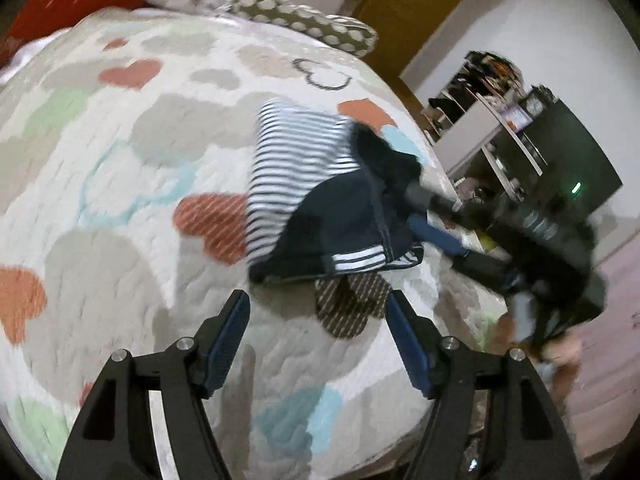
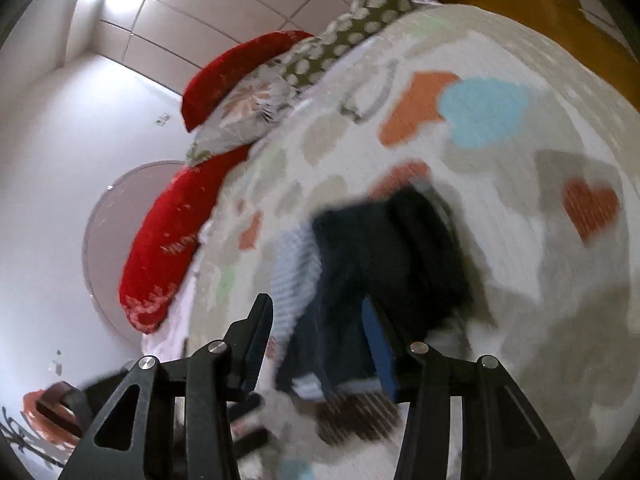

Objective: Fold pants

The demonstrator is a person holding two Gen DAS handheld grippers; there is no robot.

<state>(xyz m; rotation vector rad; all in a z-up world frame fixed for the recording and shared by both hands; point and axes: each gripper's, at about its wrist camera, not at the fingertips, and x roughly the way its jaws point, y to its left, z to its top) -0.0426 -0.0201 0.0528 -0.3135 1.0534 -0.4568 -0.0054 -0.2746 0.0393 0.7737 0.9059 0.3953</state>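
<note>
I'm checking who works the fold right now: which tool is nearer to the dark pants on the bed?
Right. The right tool reaches the dark pants from their far side, fingers at the fabric. The left tool sits open just short of their near edge, nothing between its fingers.

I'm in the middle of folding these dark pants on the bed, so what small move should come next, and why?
Probably bring the left claw forward to the near hem of the pants and grip it. Its jaws stand open and empty just short of the cloth, while the right claw seems to be at the far side, and the pants lie bunched on the striped garment.
</note>
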